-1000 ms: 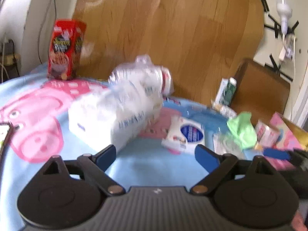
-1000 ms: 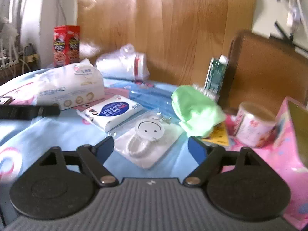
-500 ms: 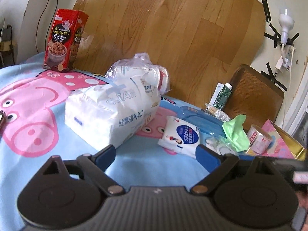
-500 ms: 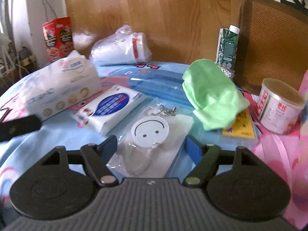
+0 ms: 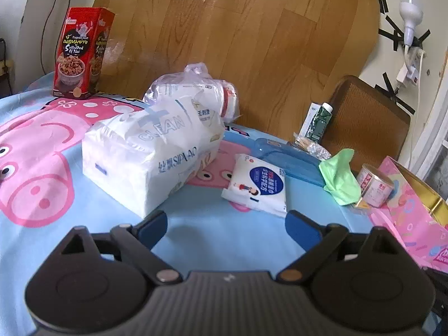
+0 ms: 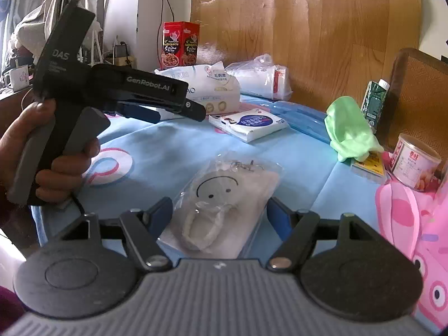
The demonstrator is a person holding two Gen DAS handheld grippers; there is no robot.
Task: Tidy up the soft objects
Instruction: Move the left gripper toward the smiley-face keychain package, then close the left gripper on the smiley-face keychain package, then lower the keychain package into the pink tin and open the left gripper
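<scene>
Wood-grain panelling is seen behind a surface [image 6: 173,151] covered by a blue cartoon cloth, on which little sorting appears done: the soft items lie scattered, none gathered. Straddled by the right tool [image 6: 219,214], whose jaws have just been closing yet stand apart untouching, is a clear smiley-face pouch [image 6: 224,210] with pale fluffy contents; at 12 o'clock lies the wipes pack [image 6: 249,121], at 1 o'clock the green cloth [image 6: 350,131]. Beyond the left tool [image 5: 226,225], spread wide, just opened further and empty, the large tissue pack [image 5: 151,151] sits at 11 o'clock.
</scene>
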